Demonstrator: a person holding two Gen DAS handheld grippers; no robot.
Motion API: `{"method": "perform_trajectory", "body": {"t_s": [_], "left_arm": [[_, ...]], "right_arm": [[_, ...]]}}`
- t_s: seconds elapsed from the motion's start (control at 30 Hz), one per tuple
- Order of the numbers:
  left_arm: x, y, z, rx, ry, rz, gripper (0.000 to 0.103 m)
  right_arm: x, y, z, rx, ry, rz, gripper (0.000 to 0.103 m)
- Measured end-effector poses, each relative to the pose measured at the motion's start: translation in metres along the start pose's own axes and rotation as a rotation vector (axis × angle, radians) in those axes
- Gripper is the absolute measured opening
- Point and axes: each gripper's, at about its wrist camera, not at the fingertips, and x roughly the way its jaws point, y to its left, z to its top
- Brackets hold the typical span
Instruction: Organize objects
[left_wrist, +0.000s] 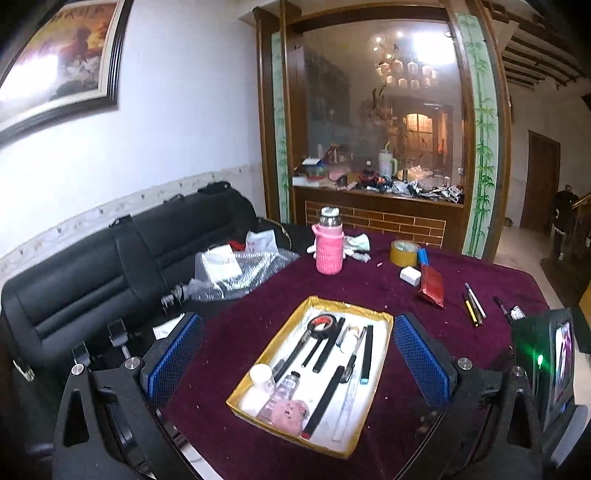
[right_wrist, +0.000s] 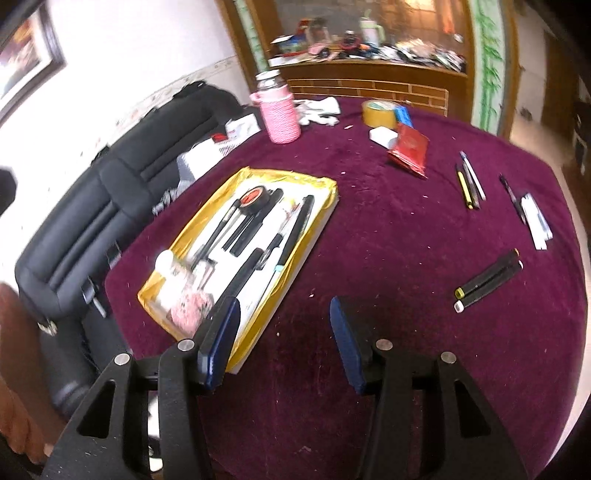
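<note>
The yellow-edged tray (left_wrist: 384, 325) on the purple tablecloth (right_wrist: 388, 229) already holds pens, a roll of black tape (left_wrist: 322, 322) and small bottles. Two black markers (right_wrist: 487, 280), a few pens (right_wrist: 470, 181) and a red packet (right_wrist: 408, 147) lie loose on the cloth. Both the left gripper (left_wrist: 299, 363) and the right gripper (right_wrist: 282, 339) hang with fingers apart, empty.
</note>
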Motion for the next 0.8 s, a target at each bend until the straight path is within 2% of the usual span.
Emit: {"method": "perform_trajectory", "body": {"t_s": [0.57,0.8], "left_arm": [[0.057,0.023,-0.031,-0.032,0.227,-0.023,0.101],[0.074,0.032,-0.031,-0.017,0.254,-0.029,0.102]], "right_arm": [[0.022,0.039,-0.01,-0.147,0.04,-0.085,0.051],[0.032,0.049,-0.002,-0.152,0.043,-0.128,0.051]]}}
